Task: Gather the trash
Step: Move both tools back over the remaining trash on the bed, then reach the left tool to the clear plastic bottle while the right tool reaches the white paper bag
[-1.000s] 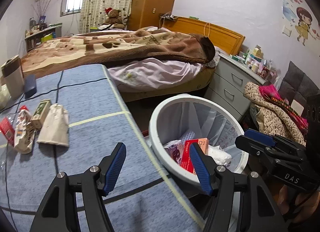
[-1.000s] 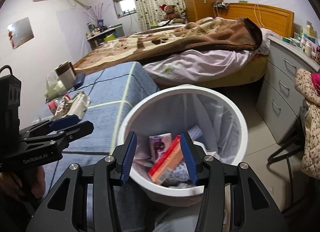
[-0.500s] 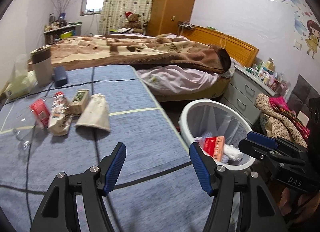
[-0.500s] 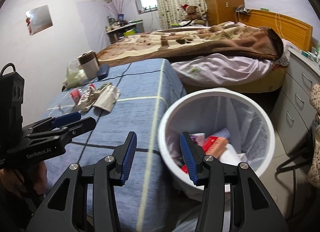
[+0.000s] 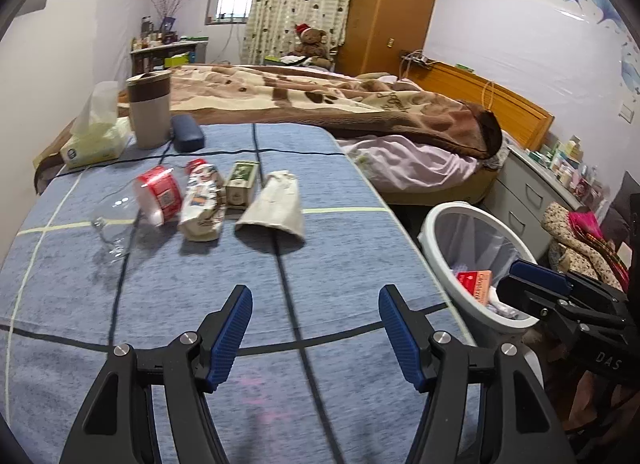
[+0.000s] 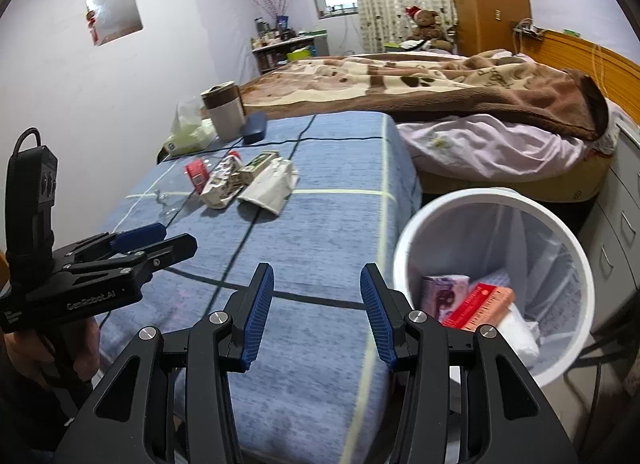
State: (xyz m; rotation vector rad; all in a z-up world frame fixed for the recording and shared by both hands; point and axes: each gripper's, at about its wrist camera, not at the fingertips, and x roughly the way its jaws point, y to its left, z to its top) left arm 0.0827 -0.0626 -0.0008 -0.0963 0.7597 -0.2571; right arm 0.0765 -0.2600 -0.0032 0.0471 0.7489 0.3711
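Blue cloth with pale and dark grid lines covers the table (image 5: 340, 264) in front of me, and both my grippers hang above its near end. My left gripper (image 5: 315, 318) has its jaws apart with nothing between the blue pads, only bare cloth showing through the gap. My right gripper (image 6: 317, 304) is likewise parted and empty, a little narrower than the left, hovering over the table's near right corner.

I see the remaining trash lying in a loose row well ahead of both grippers, towards the far half of the table: a clear plastic bottle (image 5: 140, 208) with a red label lying on its side, a crumpled printed wrapper (image 5: 202, 200) just beside it, a small green-and-white carton (image 5: 241, 183) touching the wrapper's far edge, and a flattened pale paper bag (image 5: 276, 204) on the right end of the row.

On the floor, just off the table's right edge, stands the white waste bin (image 6: 416, 240) with a clear liner. Inside it I can make out a red-and-orange box (image 6: 480, 304), a pinkish packet (image 6: 444, 292) and some white crumpled material.

At the far end of the table sit a tissue box (image 5: 94, 140), a beige canister (image 5: 149, 112) with a brown band, and a dark blue case (image 5: 187, 137). Beyond is a bed with a brown blanket (image 5: 340, 100).
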